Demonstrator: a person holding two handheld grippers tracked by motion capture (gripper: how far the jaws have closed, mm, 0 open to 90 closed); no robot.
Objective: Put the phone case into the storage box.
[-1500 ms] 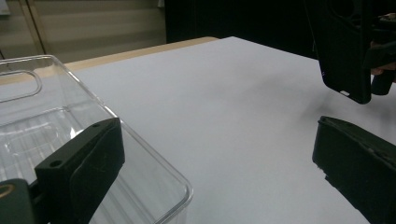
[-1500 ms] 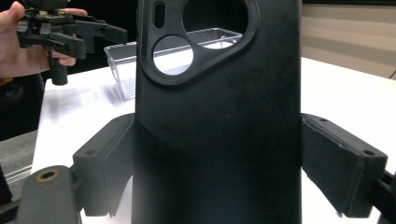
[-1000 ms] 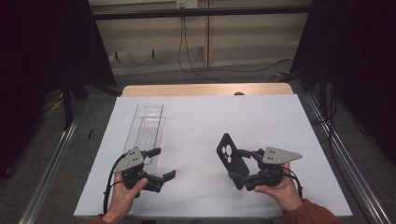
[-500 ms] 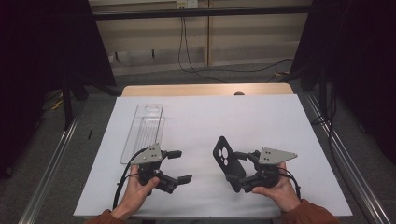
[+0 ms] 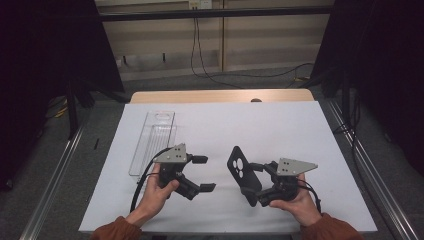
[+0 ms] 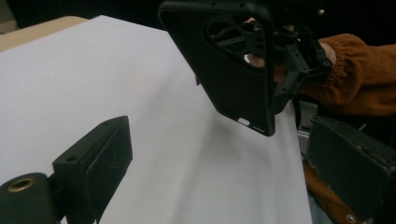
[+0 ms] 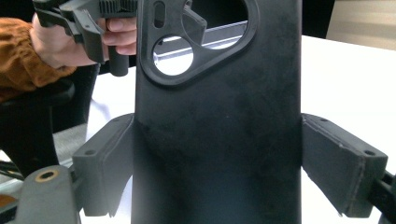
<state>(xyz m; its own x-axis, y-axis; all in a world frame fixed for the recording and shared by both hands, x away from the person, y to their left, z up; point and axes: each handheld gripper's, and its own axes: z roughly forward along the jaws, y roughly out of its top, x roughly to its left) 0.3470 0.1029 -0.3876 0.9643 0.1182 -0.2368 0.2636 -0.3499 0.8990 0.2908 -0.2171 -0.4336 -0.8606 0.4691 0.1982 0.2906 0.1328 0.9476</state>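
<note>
A black phone case (image 5: 242, 174) with a camera cutout is held upright above the white sheet, edges clamped by my right gripper (image 5: 254, 183). In the right gripper view the case (image 7: 219, 121) stands between both pads (image 7: 105, 158), gripped at its sides by the right gripper (image 7: 219, 161). My left gripper (image 5: 204, 173) is open, a short way left of the case, its jaws pointing at it. In the left gripper view the case (image 6: 233, 70) hangs ahead of the open left gripper (image 6: 219, 172), with nothing between the pads (image 6: 100, 158).
A clear plastic tray (image 5: 152, 142) lies on the white sheet (image 5: 240, 125) at the left, behind the left hand. A wooden table edge (image 5: 220, 96) runs along the back. Metal rails (image 5: 55, 175) flank the table on both sides.
The left gripper has moved right, away from the clear tray and closer to the phone case. The right gripper still holds the case in about the same place.
</note>
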